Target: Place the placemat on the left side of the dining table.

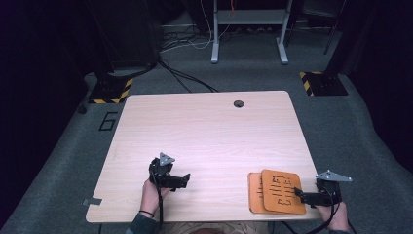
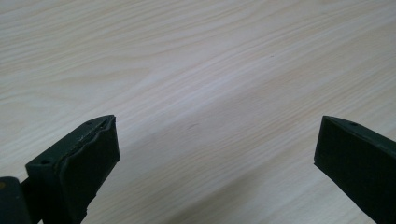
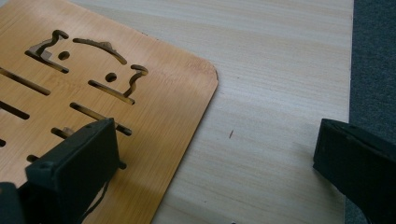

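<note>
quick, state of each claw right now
Left claw: open, empty, over bare table.
Right claw: open, holding nothing, one jaw above the top wooden board.

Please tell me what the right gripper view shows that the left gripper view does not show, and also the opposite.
The right gripper view alone shows an orange board with cut-out slots and shapes, lying flat on the table; one black jaw of the right tongs stands over it. It also shows the table's edge and grey floor beyond. The left gripper view has nothing of its own: bare wood grain lies between the jaws of the left tongs. Both share the light wooden table and two black jaws standing wide apart, holding nothing.
</note>
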Tool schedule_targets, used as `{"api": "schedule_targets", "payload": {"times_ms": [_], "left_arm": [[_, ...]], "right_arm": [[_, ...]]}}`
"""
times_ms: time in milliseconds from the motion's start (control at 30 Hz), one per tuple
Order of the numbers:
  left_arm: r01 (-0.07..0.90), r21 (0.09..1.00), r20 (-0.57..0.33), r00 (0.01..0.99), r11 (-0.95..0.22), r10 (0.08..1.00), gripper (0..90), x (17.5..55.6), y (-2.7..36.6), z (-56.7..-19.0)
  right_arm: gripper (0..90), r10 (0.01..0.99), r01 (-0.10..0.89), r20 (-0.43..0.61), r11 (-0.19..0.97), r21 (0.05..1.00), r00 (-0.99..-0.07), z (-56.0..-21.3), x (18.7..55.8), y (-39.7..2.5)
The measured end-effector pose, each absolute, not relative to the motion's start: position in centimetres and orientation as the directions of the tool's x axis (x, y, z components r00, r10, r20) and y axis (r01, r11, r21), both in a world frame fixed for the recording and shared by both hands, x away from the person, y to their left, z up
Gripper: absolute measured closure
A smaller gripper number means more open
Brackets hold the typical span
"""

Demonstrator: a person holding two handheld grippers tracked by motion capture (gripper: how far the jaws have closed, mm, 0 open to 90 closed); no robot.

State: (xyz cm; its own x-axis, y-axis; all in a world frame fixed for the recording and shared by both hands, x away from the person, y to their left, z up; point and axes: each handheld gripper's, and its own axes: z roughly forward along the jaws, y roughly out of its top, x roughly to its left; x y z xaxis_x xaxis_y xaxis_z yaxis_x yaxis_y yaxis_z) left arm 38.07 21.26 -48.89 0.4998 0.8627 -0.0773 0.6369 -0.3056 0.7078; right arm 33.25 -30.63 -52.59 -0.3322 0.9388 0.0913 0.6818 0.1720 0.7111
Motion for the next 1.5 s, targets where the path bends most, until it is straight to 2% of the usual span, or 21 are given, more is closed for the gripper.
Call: {"api": "schedule_targets", "payload": {"times_ms": [400,1133,1500], "left_arm": [[0.585,0.706,-0.080,0.626,-0.399,0.776,0.0,38.5,16.3,-48.3],[0.505,0.675,-0.116,0.793,-0.538,0.598,0.0,39.2,6.8,-48.1],[0.476,0.673,-0.138,0.832,-0.566,0.537,0.0,39.0,2.5,-48.3]], "right_arm": [[0.0,0.940,0.682,0.092,0.170,0.711,-0.330,-52.6,33.2,-30.6],[0.0,0.944,0.682,0.090,0.162,0.713,-0.319,-52.6,33.2,-30.7],[0.0,0.944,0.682,0.090,0.162,0.713,-0.318,-52.6,33.2,-30.7]]}}
